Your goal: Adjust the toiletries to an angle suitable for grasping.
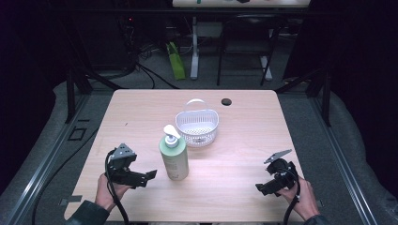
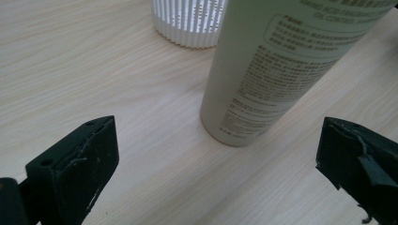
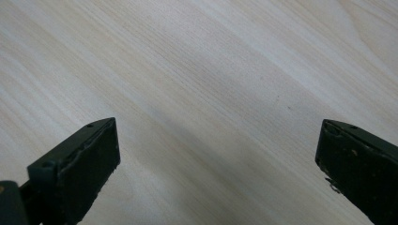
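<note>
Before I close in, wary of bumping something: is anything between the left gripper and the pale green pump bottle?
Nothing visible: bare wooden table lies between the open left gripper and the pale green pump bottle.

Both grippers are black: the left gripper (image 1: 151,176) and right gripper (image 1: 259,187) each carry a grey triangular plate and a black cable; chipped jaw pads; dark sleeves.
</note>
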Demonstrator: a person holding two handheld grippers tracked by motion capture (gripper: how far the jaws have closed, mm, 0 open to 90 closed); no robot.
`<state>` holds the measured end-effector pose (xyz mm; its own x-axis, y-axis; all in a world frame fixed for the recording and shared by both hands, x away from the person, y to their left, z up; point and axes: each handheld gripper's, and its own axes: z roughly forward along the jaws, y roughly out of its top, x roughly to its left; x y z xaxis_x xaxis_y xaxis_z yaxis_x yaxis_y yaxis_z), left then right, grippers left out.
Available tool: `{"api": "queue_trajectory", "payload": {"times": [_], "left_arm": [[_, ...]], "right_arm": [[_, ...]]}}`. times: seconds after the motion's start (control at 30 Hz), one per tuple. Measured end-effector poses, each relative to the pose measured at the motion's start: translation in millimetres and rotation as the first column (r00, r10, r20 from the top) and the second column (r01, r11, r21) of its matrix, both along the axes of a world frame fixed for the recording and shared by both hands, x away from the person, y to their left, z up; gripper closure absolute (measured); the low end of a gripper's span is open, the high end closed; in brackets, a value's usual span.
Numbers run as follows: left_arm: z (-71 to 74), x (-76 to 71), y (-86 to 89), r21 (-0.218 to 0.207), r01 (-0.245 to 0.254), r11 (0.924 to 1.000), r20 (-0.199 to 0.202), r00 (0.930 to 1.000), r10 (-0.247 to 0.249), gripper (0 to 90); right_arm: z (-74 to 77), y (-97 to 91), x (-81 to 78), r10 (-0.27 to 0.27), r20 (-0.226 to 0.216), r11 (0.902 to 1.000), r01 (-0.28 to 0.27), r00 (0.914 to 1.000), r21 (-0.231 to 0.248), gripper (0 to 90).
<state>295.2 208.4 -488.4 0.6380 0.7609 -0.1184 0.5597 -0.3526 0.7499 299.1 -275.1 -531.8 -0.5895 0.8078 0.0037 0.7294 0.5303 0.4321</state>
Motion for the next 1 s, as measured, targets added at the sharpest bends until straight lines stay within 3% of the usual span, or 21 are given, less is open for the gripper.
{"api": "queue_trajectory", "payload": {"times": [0.47, 1.0], "left_arm": [[6.6, -1.1, -24.9, -0.029, 0.028, 0.9992, 0.062, 0.9977, -0.027, 0.0], [13.8, 6.2, -53.5, -0.052, 0.058, 0.997, 0.151, 0.9873, -0.05, 0.0]], "right_arm": [[-0.1, 0.4, 0.0, 0.0, -0.002, 1.0, 0.0, 1.0, -0.003, 0.0], [-0.6, 1.5, 0.1, 0.001, -0.01, 1.0, -0.001, 1.0, 0.0, 0.0]]}}
